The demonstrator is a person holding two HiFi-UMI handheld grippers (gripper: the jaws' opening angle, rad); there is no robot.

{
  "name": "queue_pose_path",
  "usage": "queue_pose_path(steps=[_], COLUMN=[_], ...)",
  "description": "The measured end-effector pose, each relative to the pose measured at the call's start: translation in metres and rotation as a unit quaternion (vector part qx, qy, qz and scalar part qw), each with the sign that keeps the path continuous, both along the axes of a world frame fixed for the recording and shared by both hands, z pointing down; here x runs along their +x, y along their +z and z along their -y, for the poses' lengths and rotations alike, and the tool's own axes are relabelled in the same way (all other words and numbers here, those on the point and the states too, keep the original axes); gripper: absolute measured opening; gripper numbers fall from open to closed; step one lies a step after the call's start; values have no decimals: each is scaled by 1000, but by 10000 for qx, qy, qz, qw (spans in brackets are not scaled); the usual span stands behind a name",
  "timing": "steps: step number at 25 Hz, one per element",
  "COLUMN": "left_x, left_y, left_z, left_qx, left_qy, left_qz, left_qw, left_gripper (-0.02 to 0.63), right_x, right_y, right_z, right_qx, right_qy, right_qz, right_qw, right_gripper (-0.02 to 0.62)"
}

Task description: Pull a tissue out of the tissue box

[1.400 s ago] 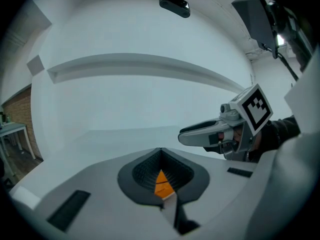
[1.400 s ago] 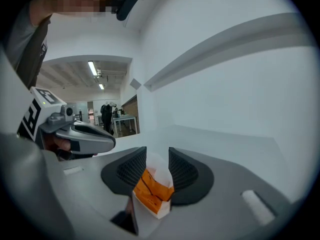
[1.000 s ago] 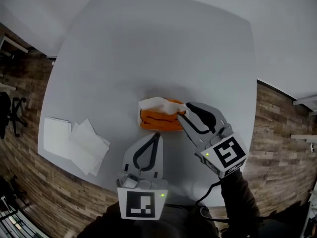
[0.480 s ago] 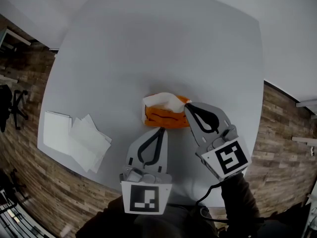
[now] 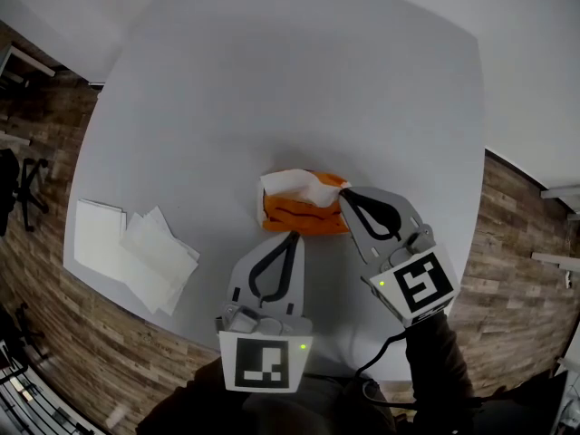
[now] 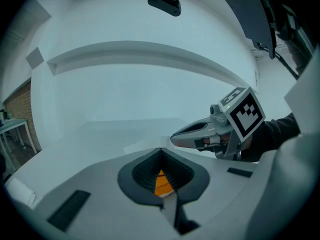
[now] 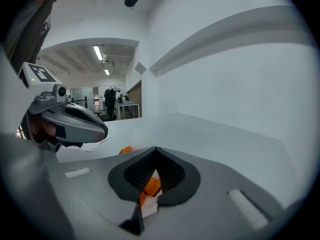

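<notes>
An orange tissue box [image 5: 304, 216] lies mid-table, and a white tissue [image 5: 292, 186] stands up out of its top. My right gripper [image 5: 343, 196] is at the box's right end, shut on the tissue's right edge. White and orange show through its jaw window [image 7: 150, 186]. The tip of my left gripper [image 5: 292, 236] rests against the near side of the box, shut with nothing held. Only a bit of orange box [image 6: 162, 183] shows behind its closed jaws. Each gripper view also shows the other gripper: the right one [image 6: 207, 133] and the left one [image 7: 70, 120].
Several loose white tissues [image 5: 136, 252] lie spread near the left edge of the round grey table [image 5: 272, 89]. Wood floor surrounds the table, with a dark chair [image 5: 20, 198] at far left. A white wall lies beyond the table.
The right gripper's jaws have gone from open beside the tissue to shut on it. The left gripper has stayed against the box.
</notes>
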State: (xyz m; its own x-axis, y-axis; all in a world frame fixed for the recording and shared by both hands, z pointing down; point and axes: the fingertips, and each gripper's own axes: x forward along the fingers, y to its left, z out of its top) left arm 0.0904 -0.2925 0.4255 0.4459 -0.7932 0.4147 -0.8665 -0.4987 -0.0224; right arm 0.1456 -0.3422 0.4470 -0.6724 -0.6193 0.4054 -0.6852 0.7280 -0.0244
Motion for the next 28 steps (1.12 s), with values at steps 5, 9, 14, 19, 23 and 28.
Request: queue_pose_path(steps=[5,9,14,19,23,28], left_x=[4,10,15,24,30,31], left_y=[6,5,14,41,62,73], left_z=[3,5,7,19,25,28], left_qx=[-60,-35,-111,-192,-324,-399], left_qy=[-7,-12,-6,94,160,162], left_qz=[-27,-60,-48,82,190,250], left_qw=[10000,10000,9999,9997,9992,9988], left_gripper=[0,0,0,0,0,0], right_x=[-1,1,0,-3,-2,0], right_y=[-21,-37,-53,-57,-59,-64], right_z=[-2,-6,-9,-15,-19,-23], right_qx=[176,132,179,161,139,131], right_qy=[-26,-41,-124,-213,-204,-183], right_qz=[251,523,649,695,681,779], right_qw=[9995,9985,9977,9972,9974,9967], right_gripper=[0,0,0,0,0,0])
